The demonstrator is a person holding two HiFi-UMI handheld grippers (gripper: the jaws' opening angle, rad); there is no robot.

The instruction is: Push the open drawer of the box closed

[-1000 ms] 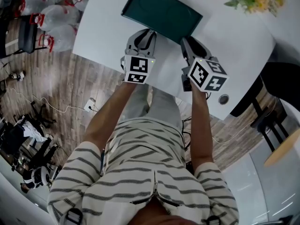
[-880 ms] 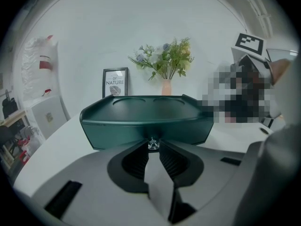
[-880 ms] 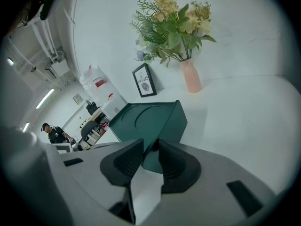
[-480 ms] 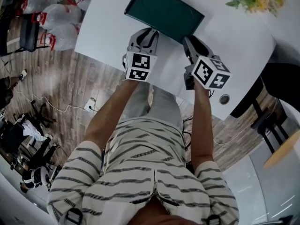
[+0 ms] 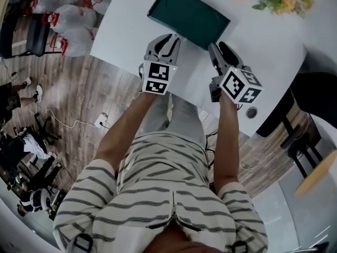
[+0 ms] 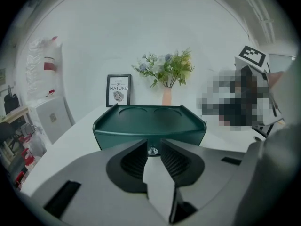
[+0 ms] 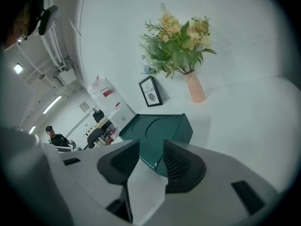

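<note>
The left gripper [image 6: 151, 146] held its jaws a little apart, pinching nothing, and pointed straight at the front of the green box [image 6: 149, 126], whose small metal knob [image 6: 152, 151] showed in the gap just past its tips; whether they touched could not be told. The right gripper [image 7: 151, 149] was opening its jaws with nothing between them, the box's near corner just ahead of its tips and the rest reaching off to its left on the white table [image 7: 244, 126]. Beyond the box from both grippers stood a vase of flowers [image 7: 181, 46] and a framed picture [image 7: 150, 91]
</note>
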